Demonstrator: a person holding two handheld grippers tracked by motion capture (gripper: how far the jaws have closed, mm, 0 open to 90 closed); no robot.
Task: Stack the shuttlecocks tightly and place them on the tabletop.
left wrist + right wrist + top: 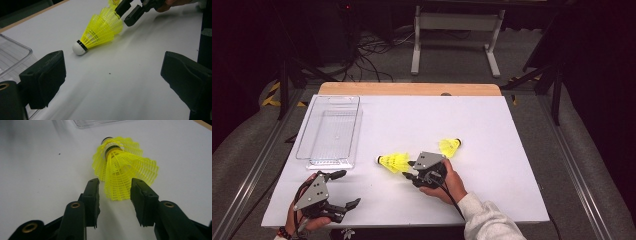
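Two yellow mesh shuttlecocks, nested one in the other (393, 162), lie on their side on the white table (492, 190), cork pointing left. My right gripper (408, 170) sits at their skirt end. In the right gripper view its jaws (113, 192) stand on either side of the skirt's rim (122, 167) with a gap showing on the left, so it is open. A third yellow shuttlecock (450, 146) lies just behind the right hand. My left gripper (346, 189) rests near the front left edge, open wide with bare table between its jaws (112, 75). It faces the nested pair (102, 30).
A clear plastic bin (331, 131) stands at the table's left, with nothing in it; its corner shows in the left gripper view (12, 57). A wooden strip (412, 89) runs along the far edge. Table legs and cables lie on the floor beyond.
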